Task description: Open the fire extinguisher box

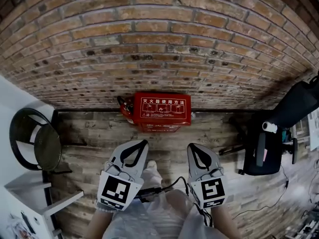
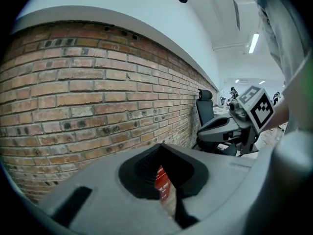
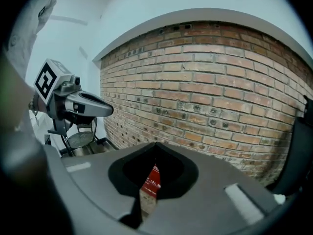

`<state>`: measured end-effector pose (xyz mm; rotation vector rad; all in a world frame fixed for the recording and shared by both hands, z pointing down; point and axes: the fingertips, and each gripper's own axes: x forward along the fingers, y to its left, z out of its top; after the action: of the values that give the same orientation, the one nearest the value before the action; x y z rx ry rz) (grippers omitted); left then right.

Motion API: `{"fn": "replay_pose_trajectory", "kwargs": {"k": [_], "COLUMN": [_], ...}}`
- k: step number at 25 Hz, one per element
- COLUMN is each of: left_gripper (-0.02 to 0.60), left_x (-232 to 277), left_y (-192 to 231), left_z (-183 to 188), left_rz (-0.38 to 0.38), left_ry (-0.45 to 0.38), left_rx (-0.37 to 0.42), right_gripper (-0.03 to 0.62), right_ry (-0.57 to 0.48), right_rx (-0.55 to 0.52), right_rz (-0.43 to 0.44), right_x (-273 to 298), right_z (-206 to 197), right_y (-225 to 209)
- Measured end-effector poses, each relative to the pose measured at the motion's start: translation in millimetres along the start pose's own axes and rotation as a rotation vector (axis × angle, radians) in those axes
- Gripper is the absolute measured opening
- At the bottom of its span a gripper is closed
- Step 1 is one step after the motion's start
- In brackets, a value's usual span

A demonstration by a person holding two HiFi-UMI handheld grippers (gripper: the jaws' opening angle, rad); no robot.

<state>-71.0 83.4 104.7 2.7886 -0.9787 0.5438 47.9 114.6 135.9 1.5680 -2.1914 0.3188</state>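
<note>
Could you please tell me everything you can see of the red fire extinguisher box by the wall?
The fire extinguisher box is a red, metal-looking case, wider than tall, with white print and pictograms on its top face. Its lid looks closed. It stands on the wooden floor against the foot of the brick wall. At its left end sits a dark object.

A brick wall (image 1: 159,39) spanned ten to two o'clock above a wooden plank floor (image 1: 99,133), with a black round-backed chair (image 1: 35,138) at nine o'clock, a black office chair (image 1: 279,128) at three and a white shelf (image 1: 30,193) at eight.
</note>
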Motion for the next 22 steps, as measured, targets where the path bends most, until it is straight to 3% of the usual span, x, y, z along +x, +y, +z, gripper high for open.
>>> {"fn": "replay_pose_trajectory", "kwargs": {"k": [13,22], "left_gripper": [-0.002,-0.002], "left_x": [29,44], "left_y": [22,16], "left_z": [-13,-24], "left_rz": [-0.009,0.051], "left_ry": [0.029,0.057], "left_rx": [-0.043,-0.080], "right_gripper": [0.008,0.008], "right_ry": [0.049,0.064], "right_rx": [0.010,0.007], "right_rz": [0.021,0.136], "right_x": [35,52], "right_z": [-3,-21], "right_y": [-6,-17]}}
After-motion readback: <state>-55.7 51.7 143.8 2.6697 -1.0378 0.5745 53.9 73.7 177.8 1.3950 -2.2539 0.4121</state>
